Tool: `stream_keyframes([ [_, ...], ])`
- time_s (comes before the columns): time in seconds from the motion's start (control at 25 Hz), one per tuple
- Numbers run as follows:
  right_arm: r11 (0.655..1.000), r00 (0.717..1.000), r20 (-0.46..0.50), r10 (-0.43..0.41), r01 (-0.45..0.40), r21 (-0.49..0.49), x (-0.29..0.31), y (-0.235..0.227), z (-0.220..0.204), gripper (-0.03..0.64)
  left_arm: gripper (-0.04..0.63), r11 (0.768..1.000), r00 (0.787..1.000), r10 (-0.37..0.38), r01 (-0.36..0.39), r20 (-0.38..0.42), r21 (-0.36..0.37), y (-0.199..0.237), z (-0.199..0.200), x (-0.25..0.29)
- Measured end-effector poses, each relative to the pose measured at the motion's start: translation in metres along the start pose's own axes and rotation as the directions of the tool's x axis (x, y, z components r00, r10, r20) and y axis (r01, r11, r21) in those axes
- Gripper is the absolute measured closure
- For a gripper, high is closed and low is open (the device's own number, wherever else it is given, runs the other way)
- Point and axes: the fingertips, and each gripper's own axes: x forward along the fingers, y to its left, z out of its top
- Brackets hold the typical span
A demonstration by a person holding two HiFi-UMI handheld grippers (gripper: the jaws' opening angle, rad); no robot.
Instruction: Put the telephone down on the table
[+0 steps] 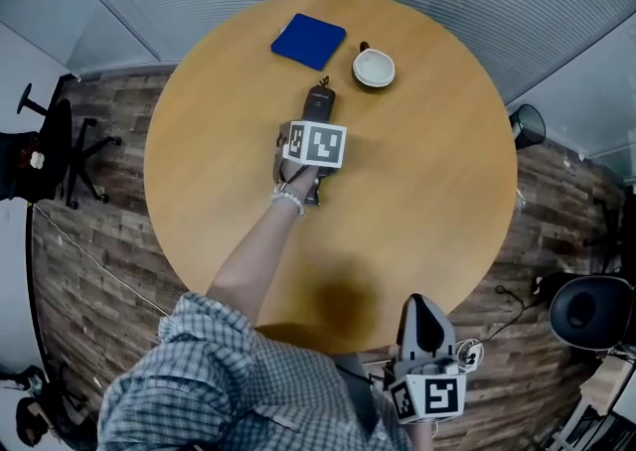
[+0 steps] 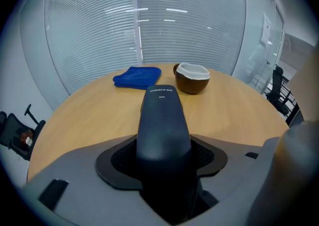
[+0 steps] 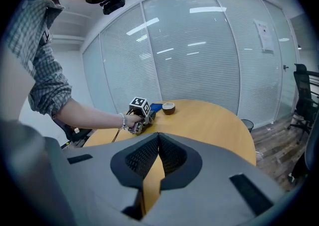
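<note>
Head view, as we list it:
- A round wooden table (image 1: 437,191).
- At its far side we see a folded blue cloth (image 1: 308,40) with a white-lined bowl (image 1: 374,69) just beside it.
- The left gripper (image 1: 315,131) is mid-table, a dark telephone (image 1: 321,97) protruding ahead of it.
- The right gripper (image 1: 424,312) is at the near rim.
- We note a checked sleeve (image 1: 199,379), an office chair (image 1: 50,151) and a plank floor (image 1: 89,270).

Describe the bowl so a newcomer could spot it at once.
Start at the round wooden table. Near its far edge lies a blue cloth, with the bowl just right of it. The bowl is brown outside and white inside.
</note>
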Motion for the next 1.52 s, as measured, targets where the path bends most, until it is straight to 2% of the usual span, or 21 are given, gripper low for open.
stream_keyframes([
  [0.08,1.000,1.000,-0.002,-0.004,0.004,0.001,-0.001,-0.001,-0.001,0.607,0.316,1.000,1.000,0.007,-0.007,0.004,0.008,0.000,-0.002,0.005],
  [0.28,1.000,1.000,0.001,-0.007,0.007,0.003,-0.003,0.003,-0.001,0.606,0.314,0.994,0.998,0.058,-0.060,0.029,0.093,-0.002,-0.003,0.011],
  [0.44,1.000,1.000,0.001,-0.012,0.012,0.003,-0.003,0.005,-0.002,0.606,0.314,0.993,0.998,0.063,-0.066,0.031,0.102,0.001,-0.002,0.015],
  [0.76,1.000,1.000,0.016,-0.007,0.007,-0.004,-0.016,0.016,-0.004,0.606,0.285,0.991,0.996,-0.070,0.063,0.052,0.121,-0.008,-0.008,-0.003],
  [1.0,1.000,0.999,0.043,0.023,-0.022,-0.019,-0.013,0.029,0.002,0.607,0.281,0.981,0.984,-0.125,0.104,0.128,0.162,-0.013,-0.006,-0.037],
  [1.2,0.998,0.995,0.082,0.053,-0.050,-0.041,-0.007,0.056,0.017,0.606,0.281,0.981,0.961,-0.156,0.123,0.229,0.151,0.005,0.003,-0.087],
  [1.28,0.997,0.992,0.105,0.067,-0.061,-0.054,-0.006,0.063,0.025,0.607,0.281,0.981,0.944,-0.162,0.122,0.287,0.153,0.010,0.009,-0.111],
  [1.4,0.995,0.987,0.139,0.083,-0.073,-0.073,-0.007,0.074,0.036,0.606,0.291,0.978,0.904,-0.180,0.122,0.389,0.169,0.015,0.015,-0.157],
  [1.52,0.992,0.979,0.183,0.094,-0.077,-0.100,-0.014,0.092,0.051,0.606,0.306,0.971,0.853,-0.201,0.110,0.481,0.212,0.022,0.016,-0.215],
])
